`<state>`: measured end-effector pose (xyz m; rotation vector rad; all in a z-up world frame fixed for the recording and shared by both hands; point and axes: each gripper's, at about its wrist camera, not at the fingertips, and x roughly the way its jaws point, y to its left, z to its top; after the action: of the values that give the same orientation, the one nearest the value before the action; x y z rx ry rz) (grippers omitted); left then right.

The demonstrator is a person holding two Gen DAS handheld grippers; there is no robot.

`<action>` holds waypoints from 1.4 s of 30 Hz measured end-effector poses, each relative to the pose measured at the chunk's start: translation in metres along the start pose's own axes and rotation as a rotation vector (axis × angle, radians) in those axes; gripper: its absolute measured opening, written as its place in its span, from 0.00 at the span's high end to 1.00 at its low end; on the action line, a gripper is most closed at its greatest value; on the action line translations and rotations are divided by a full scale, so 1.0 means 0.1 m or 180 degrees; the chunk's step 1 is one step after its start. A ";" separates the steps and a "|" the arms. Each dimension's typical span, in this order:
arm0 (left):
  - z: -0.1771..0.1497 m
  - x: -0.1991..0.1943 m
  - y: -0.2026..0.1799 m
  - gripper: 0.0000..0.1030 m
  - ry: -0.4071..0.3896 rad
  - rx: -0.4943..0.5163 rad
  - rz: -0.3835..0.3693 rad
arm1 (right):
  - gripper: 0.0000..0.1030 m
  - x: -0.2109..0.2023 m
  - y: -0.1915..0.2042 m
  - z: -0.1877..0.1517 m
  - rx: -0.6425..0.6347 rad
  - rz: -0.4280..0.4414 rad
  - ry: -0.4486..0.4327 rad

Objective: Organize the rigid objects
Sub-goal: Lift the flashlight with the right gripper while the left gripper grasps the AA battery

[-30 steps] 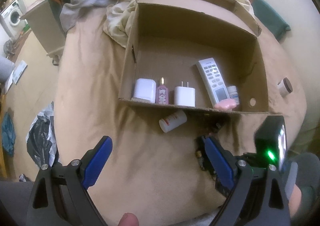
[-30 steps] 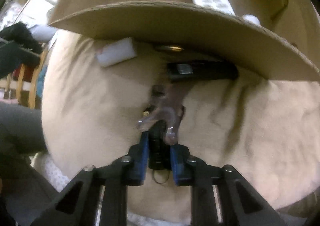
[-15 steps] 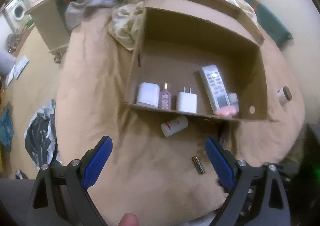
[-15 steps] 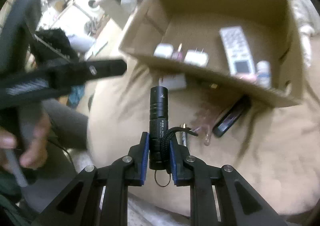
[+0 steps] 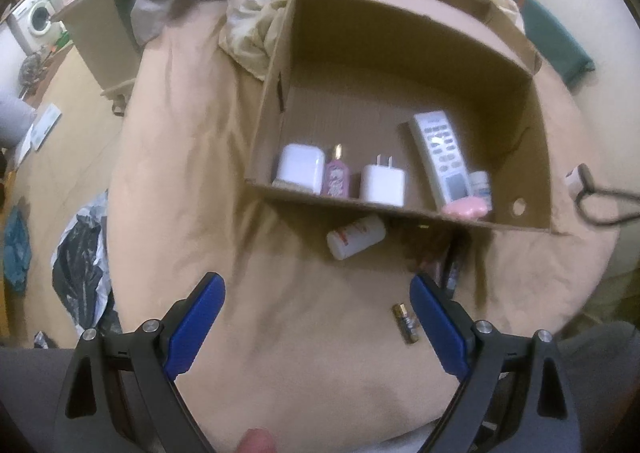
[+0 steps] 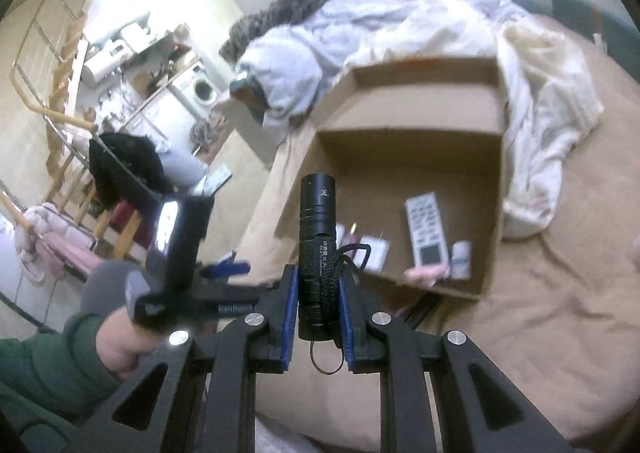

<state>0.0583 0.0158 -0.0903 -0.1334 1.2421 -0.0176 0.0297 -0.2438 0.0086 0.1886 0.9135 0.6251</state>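
Right wrist view shows you best what you hold: your right gripper (image 6: 318,305) is clamped on a black flashlight (image 6: 317,249), a short ribbed metal cylinder with white lettering, its braided lanyard looped against the right pad. It stands raised above the tan bedspread (image 6: 552,293), in front of the near left wall of the cardboard box (image 6: 404,109).

The box is plain brown corrugated card, open-topped, its far flap folded back. Inside, along the near wall, sit a rounded white case (image 5: 301,167), a small pink bottle (image 5: 338,177), a white plug adapter (image 5: 383,185), a long white remote (image 5: 442,157) with rows of buttons, a small white jar (image 5: 480,184) and a soft-looking pink lump (image 5: 466,209).

Only the left wrist view shows what lies outside the box on the near side: a white cylindrical bottle (image 5: 356,237) on its side just before the wall, a small battery (image 5: 406,323) nearer you, and a dark object in the shadow, too blurred to name. Your left gripper (image 5: 316,327) hangs there with its blue pads spread wide and nothing between them.

Only the right wrist view shows your left hand (image 6: 120,345) in a green sleeve, the crumpled white bedding (image 6: 540,105) beyond the box and a washing machine (image 6: 202,91) far left.
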 end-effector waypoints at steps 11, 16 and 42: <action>-0.04 0.10 0.08 0.11 0.0101 -0.0292 0.0131 | 0.80 0.32 -0.33 -0.22 0.0165 -0.0299 -0.0026; -0.14 0.21 -0.13 0.16 0.0181 -0.0411 -0.0105 | 0.80 0.25 -0.34 -0.20 0.0199 -0.0250 -0.0176; -0.51 0.95 -0.78 0.82 0.0693 -0.0238 0.0049 | 0.80 0.07 -0.53 -0.16 0.0403 -0.0031 -0.0340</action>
<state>0.0452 -0.0748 -0.1874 -0.1908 1.4618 0.0285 0.0430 -0.2842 -0.0276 0.3279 0.8508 0.5434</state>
